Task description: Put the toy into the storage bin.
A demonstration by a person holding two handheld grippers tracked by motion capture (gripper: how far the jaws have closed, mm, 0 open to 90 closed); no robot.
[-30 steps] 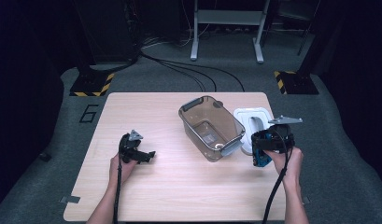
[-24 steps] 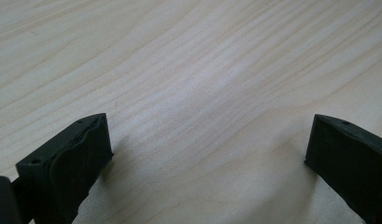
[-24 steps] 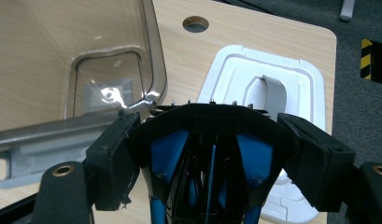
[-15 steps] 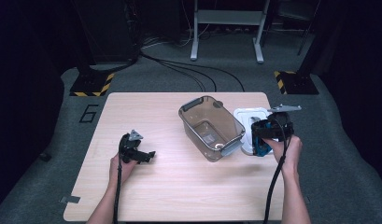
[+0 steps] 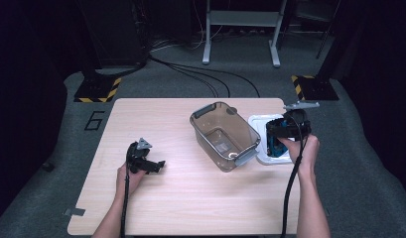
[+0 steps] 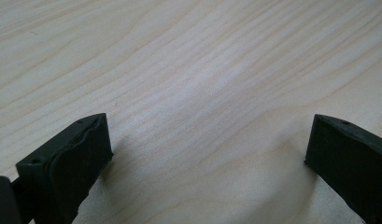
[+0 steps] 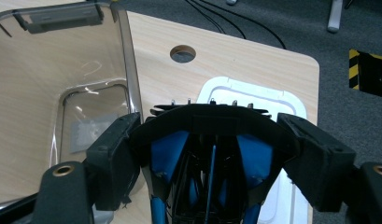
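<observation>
From above, the right tool (image 5: 279, 141) hangs over the white lid (image 5: 262, 124) beside the clear bin (image 5: 224, 136). Its own view shows the jaws clamped on a black-and-blue object (image 7: 209, 154). The left tool (image 6: 209, 154) rests wide open on the bare tabletop (image 6: 188, 70).

Lit tabletop, dark bg, soft shadows

One clear bin (image 5: 224, 136), one white lid (image 5: 260, 130), one black-and-blue object (image 7: 207, 158), and two tools rest over one table (image 5: 190, 198).

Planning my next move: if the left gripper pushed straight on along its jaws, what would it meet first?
The left gripper points down at bare wooden table; with nothing between its open jaws, it would likely meet the tabletop first.
</observation>
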